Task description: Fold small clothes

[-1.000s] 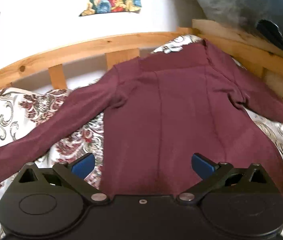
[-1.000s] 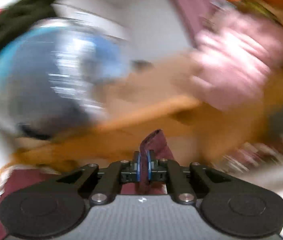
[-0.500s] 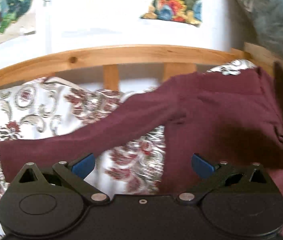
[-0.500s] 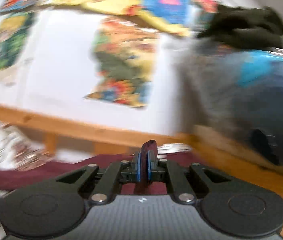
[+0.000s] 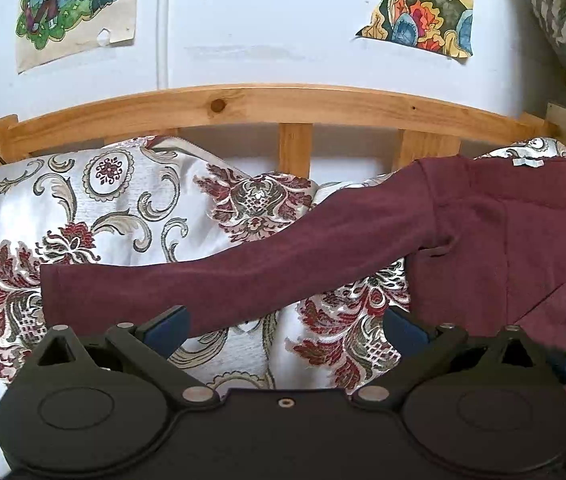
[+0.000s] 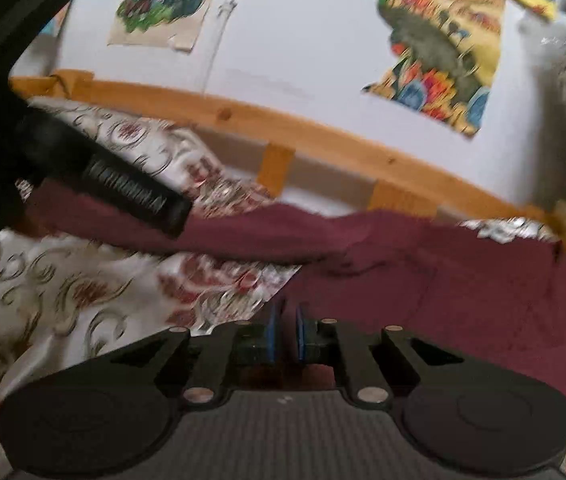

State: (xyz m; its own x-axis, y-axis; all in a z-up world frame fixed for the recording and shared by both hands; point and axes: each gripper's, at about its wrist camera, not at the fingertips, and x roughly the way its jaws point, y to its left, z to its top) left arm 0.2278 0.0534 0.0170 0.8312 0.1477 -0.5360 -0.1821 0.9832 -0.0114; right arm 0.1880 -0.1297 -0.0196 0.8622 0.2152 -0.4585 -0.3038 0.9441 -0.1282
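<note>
- A maroon long-sleeved top [image 5: 483, 248] lies on the patterned bedspread [image 5: 95, 216], against the wooden bed rail [image 5: 243, 106]; one sleeve [image 5: 211, 284] stretches out flat.
- The left gripper [image 5: 283, 328] hangs released, jaws wide, just above that sleeve.
- The right gripper [image 6: 286, 330] is opening over the folded-in side, with nothing visibly between its pads.
- Risk: the freshly laid fold may spring back, or snag on a pad as it leaves.
</note>
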